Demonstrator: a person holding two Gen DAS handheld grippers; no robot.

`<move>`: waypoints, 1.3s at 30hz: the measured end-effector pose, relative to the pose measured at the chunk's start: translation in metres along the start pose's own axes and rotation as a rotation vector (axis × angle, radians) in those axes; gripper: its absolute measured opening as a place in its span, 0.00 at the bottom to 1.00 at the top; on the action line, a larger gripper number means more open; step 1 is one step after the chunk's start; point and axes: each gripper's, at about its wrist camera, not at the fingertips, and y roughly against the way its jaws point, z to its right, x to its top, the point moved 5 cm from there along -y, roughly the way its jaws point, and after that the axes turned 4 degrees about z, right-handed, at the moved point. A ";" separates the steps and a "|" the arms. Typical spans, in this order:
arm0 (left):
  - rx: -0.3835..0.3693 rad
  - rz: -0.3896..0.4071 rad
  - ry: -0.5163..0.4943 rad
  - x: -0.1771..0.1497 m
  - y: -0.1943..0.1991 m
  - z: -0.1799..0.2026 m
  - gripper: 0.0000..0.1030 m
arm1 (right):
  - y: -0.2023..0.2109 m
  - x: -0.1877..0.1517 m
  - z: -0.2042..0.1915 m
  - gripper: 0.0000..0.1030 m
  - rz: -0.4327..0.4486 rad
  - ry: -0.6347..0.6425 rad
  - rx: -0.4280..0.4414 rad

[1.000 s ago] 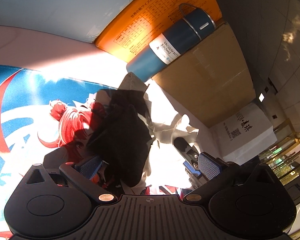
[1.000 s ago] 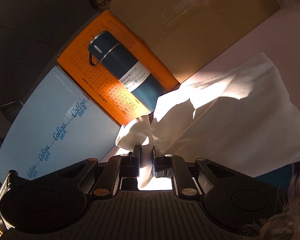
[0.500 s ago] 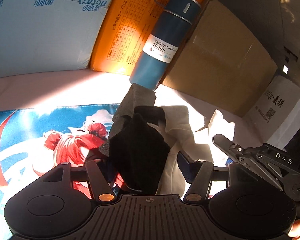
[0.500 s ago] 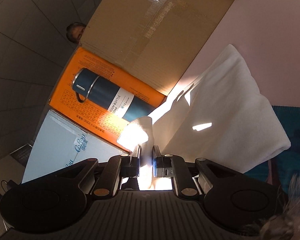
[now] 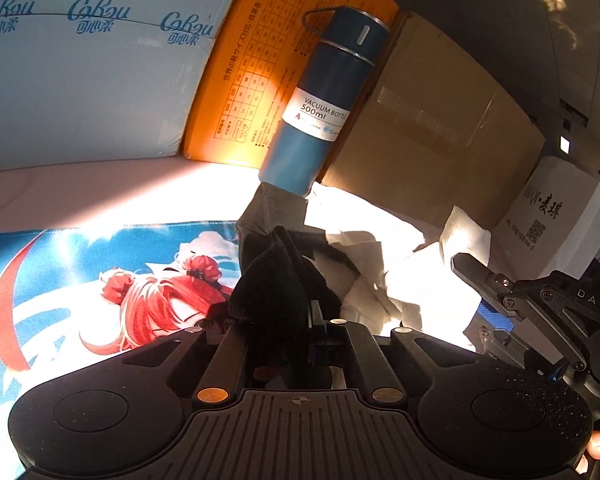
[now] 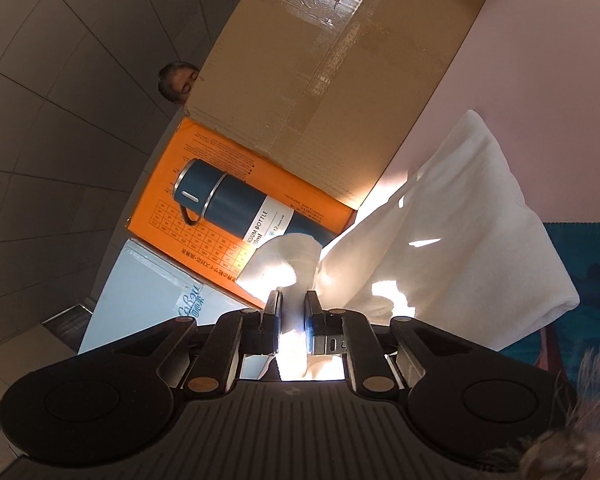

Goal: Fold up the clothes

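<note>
A white garment [image 6: 460, 232] lies partly bunched on a printed mat [image 5: 80, 280], bright where the sun hits it. In the left wrist view its near fold [image 5: 276, 292] stands up dark in shadow, and my left gripper [image 5: 288, 332] is shut on that fold. My right gripper [image 6: 294, 312] is shut on a rolled edge of the same garment [image 6: 288, 256], holding it up while the rest hangs away to the right. One finger [image 5: 472, 268] of the right gripper shows at the right of the left wrist view.
A blue vacuum bottle [image 5: 324, 108] stands just behind the garment. Behind it are an orange box [image 5: 252, 72], a light blue box [image 5: 80, 80], a cardboard box [image 5: 428, 128] and a white box [image 5: 556, 220]. A person [image 6: 176, 84] is behind the cardboard box.
My left gripper was open around the dark fold and has shut on it. My right gripper has kept its hold and lifted and turned with the cloth edge.
</note>
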 end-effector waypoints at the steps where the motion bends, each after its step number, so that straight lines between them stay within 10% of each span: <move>1: 0.004 0.016 -0.010 0.002 0.005 0.001 0.06 | 0.002 0.001 -0.002 0.10 0.009 -0.001 0.021; 23: 0.139 0.273 0.114 0.051 0.121 -0.083 0.06 | 0.064 0.017 -0.024 0.10 0.194 -0.009 0.125; 39: 0.178 0.220 0.224 0.020 0.142 -0.123 0.06 | 0.191 -0.009 -0.063 0.10 0.449 0.151 -0.031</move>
